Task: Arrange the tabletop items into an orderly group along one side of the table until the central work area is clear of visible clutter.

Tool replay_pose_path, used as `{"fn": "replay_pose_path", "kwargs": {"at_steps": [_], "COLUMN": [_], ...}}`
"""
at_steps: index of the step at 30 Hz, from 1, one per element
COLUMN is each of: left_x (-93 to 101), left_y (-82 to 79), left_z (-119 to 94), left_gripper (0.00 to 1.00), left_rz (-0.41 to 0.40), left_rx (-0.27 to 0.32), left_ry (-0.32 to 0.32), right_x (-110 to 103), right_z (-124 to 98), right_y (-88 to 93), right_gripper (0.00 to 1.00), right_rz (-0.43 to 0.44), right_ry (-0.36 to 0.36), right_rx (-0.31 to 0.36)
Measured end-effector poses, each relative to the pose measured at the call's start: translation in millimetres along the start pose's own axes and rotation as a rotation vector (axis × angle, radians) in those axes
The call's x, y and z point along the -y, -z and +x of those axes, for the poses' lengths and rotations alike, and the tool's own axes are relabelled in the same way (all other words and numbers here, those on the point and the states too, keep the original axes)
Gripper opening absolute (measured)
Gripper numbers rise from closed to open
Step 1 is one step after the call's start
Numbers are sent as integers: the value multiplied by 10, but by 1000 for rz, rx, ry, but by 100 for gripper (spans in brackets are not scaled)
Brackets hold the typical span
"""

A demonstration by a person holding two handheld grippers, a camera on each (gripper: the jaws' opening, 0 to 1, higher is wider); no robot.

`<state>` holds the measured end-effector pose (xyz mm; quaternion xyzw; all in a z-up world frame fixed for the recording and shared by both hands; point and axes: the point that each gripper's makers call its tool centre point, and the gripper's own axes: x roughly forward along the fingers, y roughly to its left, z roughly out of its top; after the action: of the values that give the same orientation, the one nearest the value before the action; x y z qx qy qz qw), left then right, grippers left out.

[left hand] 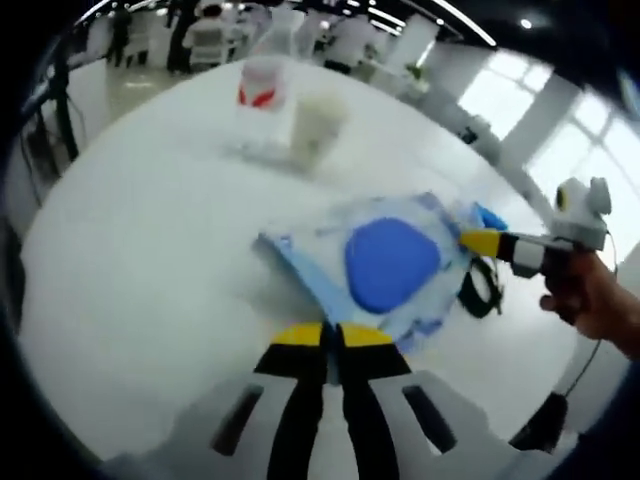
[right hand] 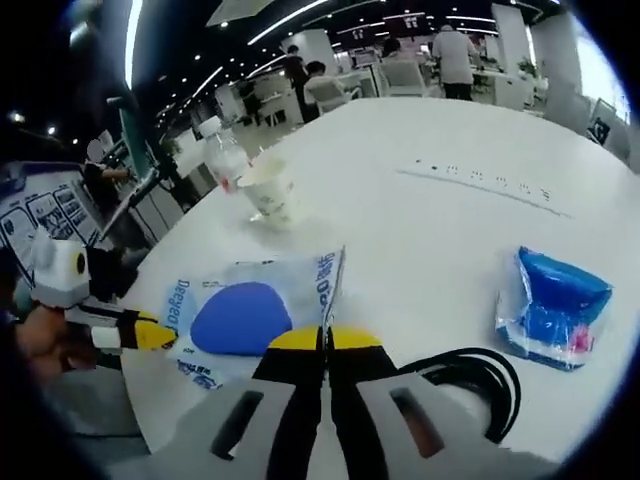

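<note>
A clear plastic bag (left hand: 330,245) printed in blue, with a blue oval pad inside, lies flat on the round white table (left hand: 150,250). My left gripper (left hand: 325,333) has its yellow-tipped jaws shut at the bag's near edge. My right gripper (left hand: 478,242), held by a hand, meets the bag's opposite edge. In the right gripper view the same bag (right hand: 240,315) lies just ahead of the right gripper (right hand: 322,340), whose jaws are shut on its corner. The left gripper (right hand: 150,335) touches its far side.
A paper cup (left hand: 318,122) and a red-labelled bottle (left hand: 262,95) stand together near the table's far edge. A black cable (right hand: 470,370) coils beside the right gripper, and a blue packet (right hand: 550,305) lies beyond it. People and furniture fill the room behind.
</note>
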<state>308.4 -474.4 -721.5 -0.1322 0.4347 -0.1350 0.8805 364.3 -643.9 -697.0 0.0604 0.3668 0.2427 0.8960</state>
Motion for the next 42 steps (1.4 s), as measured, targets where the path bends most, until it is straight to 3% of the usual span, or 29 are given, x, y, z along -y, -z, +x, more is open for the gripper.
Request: {"fn": "replay_pose_path", "kwargs": {"at_steps": [3, 9, 16, 27, 37, 42], "left_x": [106, 268, 362, 442, 506, 544], "left_y": [-138, -407, -585, -830, -1044, -1106], "left_z": [43, 137, 294, 416, 784, 947], "left_gripper": [1, 1, 1, 1, 1, 1], "left_rz": [39, 118, 194, 245, 298, 336], "left_rx": [11, 42, 39, 41, 20, 9], "left_ry": [18, 52, 66, 64, 49, 39], "right_x": [84, 256, 364, 484, 778, 929], "right_z": [-109, -245, -312, -246, -67, 35], "right_y": [-68, -120, -140, -244, -281, -247], "right_gripper": [0, 0, 0, 0, 0, 1], "right_rz": [67, 56, 71, 112, 161, 144], "right_ry": [17, 56, 82, 94, 133, 153], "right_rx": [46, 65, 81, 102, 80, 51]}}
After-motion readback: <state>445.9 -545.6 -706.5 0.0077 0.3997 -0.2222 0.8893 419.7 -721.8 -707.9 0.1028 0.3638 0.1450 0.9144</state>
